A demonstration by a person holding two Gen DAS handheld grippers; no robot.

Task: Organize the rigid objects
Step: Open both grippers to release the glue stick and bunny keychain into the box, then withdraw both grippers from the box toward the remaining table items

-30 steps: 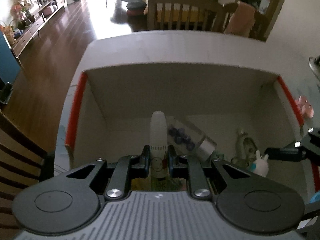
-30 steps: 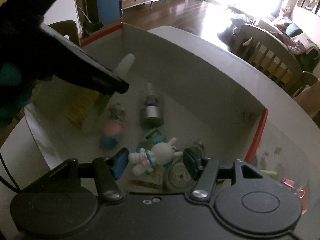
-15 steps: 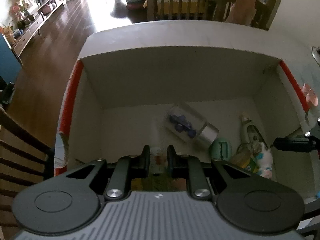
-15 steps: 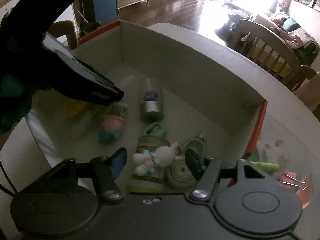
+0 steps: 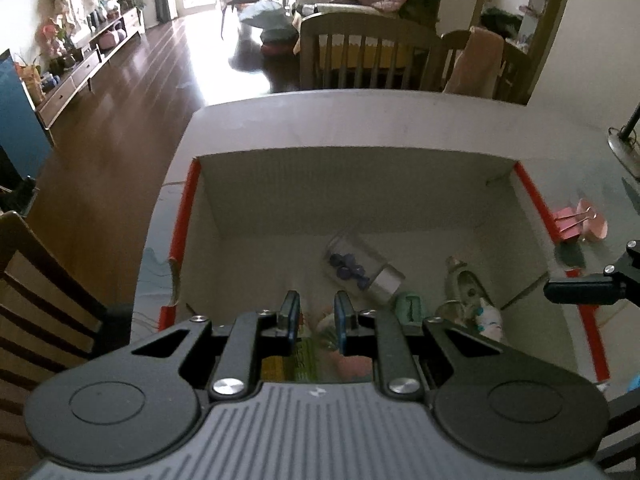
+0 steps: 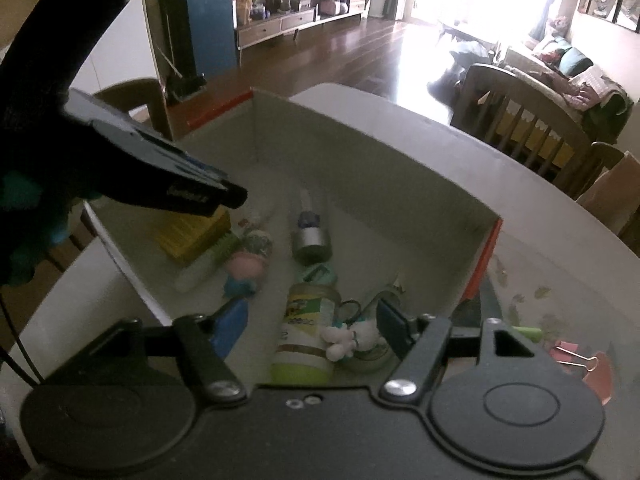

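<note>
A cardboard box point(image 5: 352, 184) with red-taped edges sits on the white table and holds several small objects. My left gripper point(image 5: 316, 316) is open and empty above the box's near side. Below it lies the white tube point(image 6: 200, 270) beside a yellow block point(image 6: 192, 232) and a pink-and-blue figure point(image 6: 244, 268). My right gripper point(image 6: 308, 320) is open and empty above the box's right side. The white bunny figure point(image 6: 352, 338) lies under it against a green-labelled jar point(image 6: 308, 332). A clear jar with blue pieces point(image 5: 360, 270) lies mid-box.
A pink binder clip point(image 5: 576, 222) and a green item point(image 6: 528, 333) lie on the table right of the box point(image 6: 400, 184). Wooden chairs point(image 5: 360, 56) stand behind the table, another chair point(image 5: 36, 292) at the left. A lamp base point(image 5: 624, 148) is at the far right.
My left gripper let go of the white tube, which now lies in the box. My right gripper opened wider and released the bunny figure. Both grippers have risen.
</note>
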